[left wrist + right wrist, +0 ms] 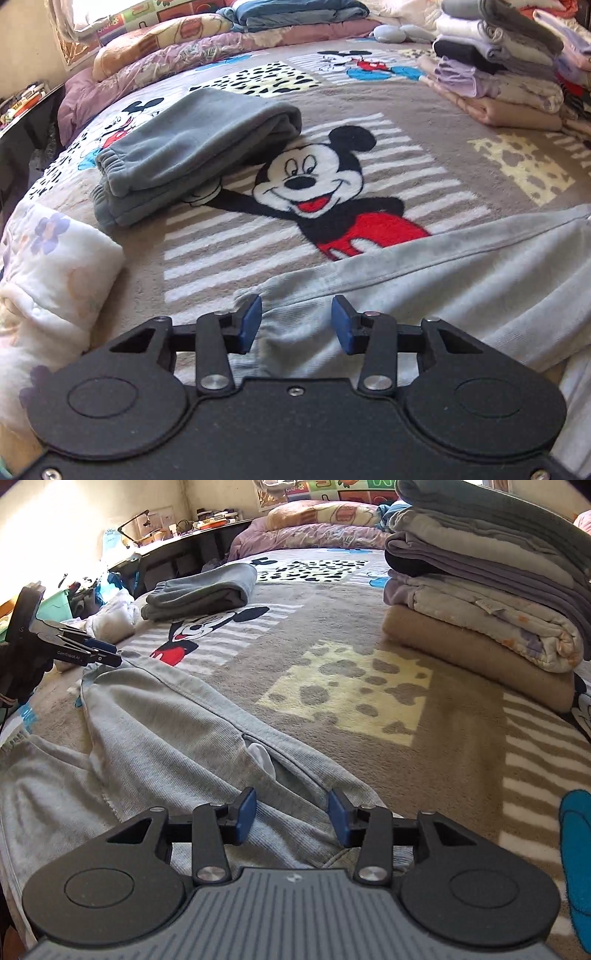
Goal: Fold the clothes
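Note:
A light grey garment point(461, 280) lies spread across the near part of the cartoon mouse blanket point(369, 107). In the right wrist view the same light grey garment point(166, 738) runs from the near edge out to the left, with a white pocket lining showing. My left gripper point(295, 321) hovers open over the garment's left end, blue pads apart with cloth below them. My right gripper point(291, 812) is open over the garment's near right corner. The left gripper point(99, 651) also shows from the side at the far left of the right wrist view.
Folded grey-blue trousers point(192, 151) lie on the blanket beyond the garment. A tall stack of folded clothes point(487, 583) stands at the right. A white flowered bundle point(48, 280) sits at the left edge. Pillows point(162, 40) line the far side; a cluttered desk point(173, 542) is at the left.

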A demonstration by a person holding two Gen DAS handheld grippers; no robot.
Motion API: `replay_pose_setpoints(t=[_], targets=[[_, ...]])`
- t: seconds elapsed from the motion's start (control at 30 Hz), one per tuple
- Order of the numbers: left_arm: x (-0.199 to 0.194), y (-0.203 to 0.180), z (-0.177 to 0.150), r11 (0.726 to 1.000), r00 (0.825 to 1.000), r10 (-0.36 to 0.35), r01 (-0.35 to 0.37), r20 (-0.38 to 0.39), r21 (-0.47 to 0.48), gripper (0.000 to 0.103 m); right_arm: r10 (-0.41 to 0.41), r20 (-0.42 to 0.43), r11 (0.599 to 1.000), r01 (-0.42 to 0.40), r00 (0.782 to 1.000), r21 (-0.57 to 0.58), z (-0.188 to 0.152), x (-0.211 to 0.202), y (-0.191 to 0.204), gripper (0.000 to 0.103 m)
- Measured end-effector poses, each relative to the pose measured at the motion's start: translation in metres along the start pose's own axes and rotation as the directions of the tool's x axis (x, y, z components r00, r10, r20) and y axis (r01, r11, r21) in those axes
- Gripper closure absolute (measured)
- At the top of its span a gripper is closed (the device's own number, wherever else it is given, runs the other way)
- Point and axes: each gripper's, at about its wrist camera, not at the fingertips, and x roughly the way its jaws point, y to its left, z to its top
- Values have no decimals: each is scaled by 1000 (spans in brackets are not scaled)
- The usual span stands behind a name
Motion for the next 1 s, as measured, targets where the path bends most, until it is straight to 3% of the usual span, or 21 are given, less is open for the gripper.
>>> replay_pose_setpoints(t=[0.1,0.17,0.23,0.3,0.37,0.43,0.5,0.67,0.77,0.83,1.0], targets=[[9,4,-3,1000,1000,-4,4,-19,22,67,4,1,1000,-4,1000,9,-2,1,-2,60],[13,6,-2,1000,1000,1,-1,-19,10,84,11,0,1000,-11,1000,24,-2,4,-5,62],[15,5,-1,1000,1000,3,-3,-14,5,103,11,0,999,-11,1000,41,-1,7,-8,73],[9,2,-1,1000,1000,21,-21,16,7,103,6,17,998,-7,1000,54,-1,5,-8,96],[-11,10,1,996,993,31,-22,110,-82,103,-10,48,998,7,999,66,0,-1,-8,98],[-23,20,2,984,981,16,18,191,-175,103,-10,145,989,-12,989,145,2,-20,-13,98],[-15,21,4,981,982,28,9,187,-196,103,-6,179,982,-29,984,188,6,-25,-21,98],[6,27,1,958,984,38,14,174,-288,103,-45,168,978,9,985,211,6,-9,-25,98],[22,21,-2,964,992,59,-27,114,-263,102,-68,124,978,41,990,206,2,6,-24,97],[10,17,-1,970,988,67,-33,136,-242,96,-81,87,976,62,993,210,-3,18,-25,97],[-23,7,3,981,976,85,-46,202,-190,96,-87,130,971,55,988,232,0,-1,-21,71]])
